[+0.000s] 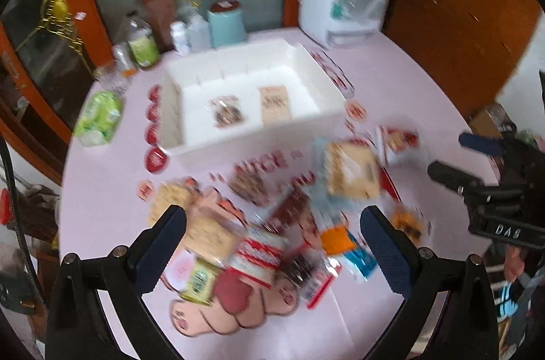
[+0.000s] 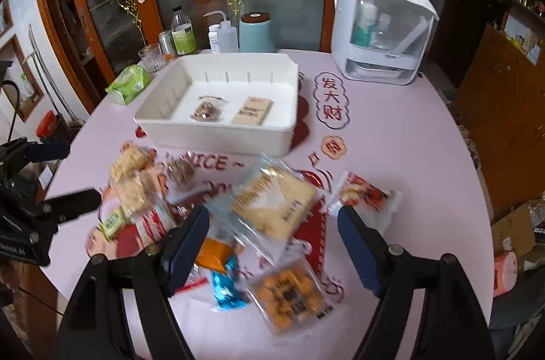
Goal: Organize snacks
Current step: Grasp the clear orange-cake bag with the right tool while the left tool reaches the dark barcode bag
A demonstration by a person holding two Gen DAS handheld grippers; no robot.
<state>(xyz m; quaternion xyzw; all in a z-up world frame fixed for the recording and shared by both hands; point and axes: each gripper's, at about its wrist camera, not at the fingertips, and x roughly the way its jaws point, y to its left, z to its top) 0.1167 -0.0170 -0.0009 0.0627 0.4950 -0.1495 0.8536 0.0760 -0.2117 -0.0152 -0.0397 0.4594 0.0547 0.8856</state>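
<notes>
In the left wrist view our left gripper (image 1: 272, 244) tilts steeply down over the snack pile (image 1: 272, 223) on the pink table (image 1: 408, 87). Its jaws are spread wide and released, with nothing pinched between them; the packets lie below and between the blue pads (image 1: 160, 254). Our right gripper (image 1: 456, 159) enters from the right edge, fingers pointing left toward the pile, with a plate reading "DAS" on its body. Motion blur smears most packet print here; only the red "NICE" on the tablecloth can be made out. The white bin (image 1: 245, 135) sits beyond the pile, its long side running across the picture, with two packets lying flat on its floor.

In the right wrist view our right gripper (image 2: 272, 247) also angles down over the table, jaws apart and holding nothing. Under and between them lie a clear bag of pale crackers (image 2: 272, 206), an orange packet (image 2: 213, 254), a blue wrapper (image 2: 226, 288) and a bag of round orange snacks (image 2: 289, 295). The cracker bag's long axis runs diagonally, from lower right up to the left. Our left gripper (image 2: 64, 176) shows at the left edge, pointing right. On the cloth we read "NICE ~" and the characters 发大财. In the bin, a round-biscuit packet (image 2: 206, 109) lies left of a tan box (image 2: 253, 111), whose long axis points away from us.
</notes>
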